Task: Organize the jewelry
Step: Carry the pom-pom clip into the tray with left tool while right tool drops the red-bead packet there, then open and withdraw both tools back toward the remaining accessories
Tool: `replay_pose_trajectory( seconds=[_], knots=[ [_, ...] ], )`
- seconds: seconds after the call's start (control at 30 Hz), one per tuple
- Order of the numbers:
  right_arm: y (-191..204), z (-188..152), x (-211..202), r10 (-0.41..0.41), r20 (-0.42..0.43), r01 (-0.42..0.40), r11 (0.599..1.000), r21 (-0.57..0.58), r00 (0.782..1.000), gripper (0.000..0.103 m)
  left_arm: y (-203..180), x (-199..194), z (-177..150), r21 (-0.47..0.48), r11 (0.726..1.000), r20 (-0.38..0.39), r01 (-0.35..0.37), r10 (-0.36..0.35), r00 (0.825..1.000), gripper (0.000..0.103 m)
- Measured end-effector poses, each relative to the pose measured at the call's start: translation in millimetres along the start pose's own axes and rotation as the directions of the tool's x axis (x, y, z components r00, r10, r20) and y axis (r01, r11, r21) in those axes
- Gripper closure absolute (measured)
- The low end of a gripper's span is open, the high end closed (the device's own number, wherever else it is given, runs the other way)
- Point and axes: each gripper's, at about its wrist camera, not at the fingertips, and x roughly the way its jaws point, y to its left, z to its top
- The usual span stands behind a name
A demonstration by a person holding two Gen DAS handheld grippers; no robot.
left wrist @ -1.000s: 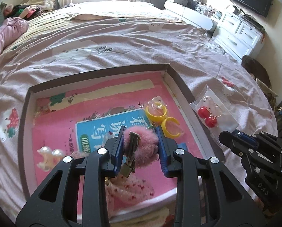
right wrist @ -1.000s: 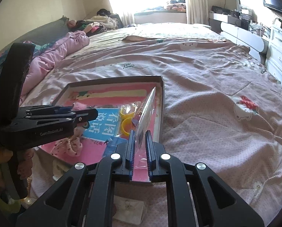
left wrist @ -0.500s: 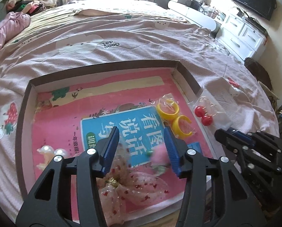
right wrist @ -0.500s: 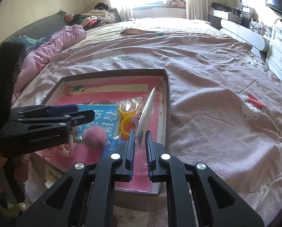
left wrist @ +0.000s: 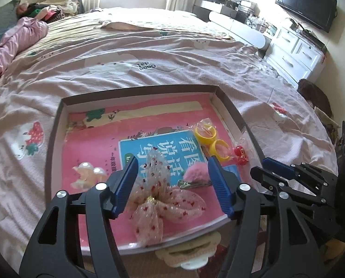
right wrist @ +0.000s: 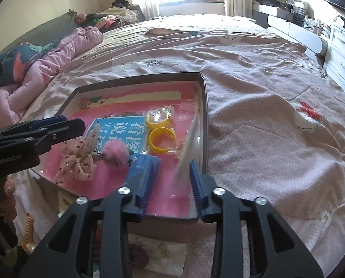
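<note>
A shallow tray [left wrist: 56,125] with a pink picture-book lining lies on the bed [left wrist: 149,53], and every piece of jewelry sits relative to it. The left gripper [left wrist: 172,183] hovers over the tray's near edge with its jaws spread wide and nothing between them. Under that gap lies a sheer bow [left wrist: 163,199] dotted with red, near the tray's near rim. Just right of the bow, the pink pom-pom clip [left wrist: 195,176] rests on the tray floor, its metal clip pointing toward the bow. Two yellow rings [left wrist: 211,141] in clear wrap lie toward the tray's right wall, past the pom-pom. A pearl piece [left wrist: 86,173] sits by the left wall, well apart from the rest.

The right gripper [right wrist: 172,178] is at the tray's near right corner, jaws parted and holding nothing. A clear bag [right wrist: 188,143] stands tilted between its fingers against the right wall; it is blurred, and whether it touches the right pad I cannot tell. In the left view the bag's red earrings [left wrist: 240,155] show just inside the right wall, beside the rings. A flat packet [right wrist: 161,252] lies on the bed outside the near rim.
</note>
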Motion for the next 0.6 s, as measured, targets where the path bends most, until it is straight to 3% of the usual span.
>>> replay_pose_trajectory(
  seconds=[0.1,0.17,0.33,0.47,0.6],
  knots=[
    [-0.5,-3.0,-8.4,0.003,0.004,-0.003,1.0,0.009,1.0,0.068,0.8,-9.6,-5.3,-0.008,1.0,0.006,-0.009,0.009,1.0,0.044],
    [-0.3,-5.2,-17.4,0.004,0.013,-0.004,1.0,0.01,1.0,0.06,1.5,-15.5,-9.1,-0.01,1.0,0.01,-0.014,0.014,1.0,0.043],
    [4.8,-9.1,-41.9,0.012,0.047,-0.012,1.0,-0.005,0.999,0.051,6.2,-30.0,-17.4,-0.053,0.999,0.014,-0.009,0.01,1.0,0.036],
    [9.9,-10.7,-60.7,0.016,0.084,-0.015,1.0,-0.01,0.996,0.033,6.0,-43.9,-22.6,-0.065,0.998,0.03,-0.015,0.017,0.999,0.027],
    [15.5,-12.9,-79.2,0.02,0.111,-0.017,1.0,-0.026,0.994,0.023,2.1,-60.9,-26.5,-0.064,0.998,0.05,-0.021,0.024,0.998,0.022]
  ],
)
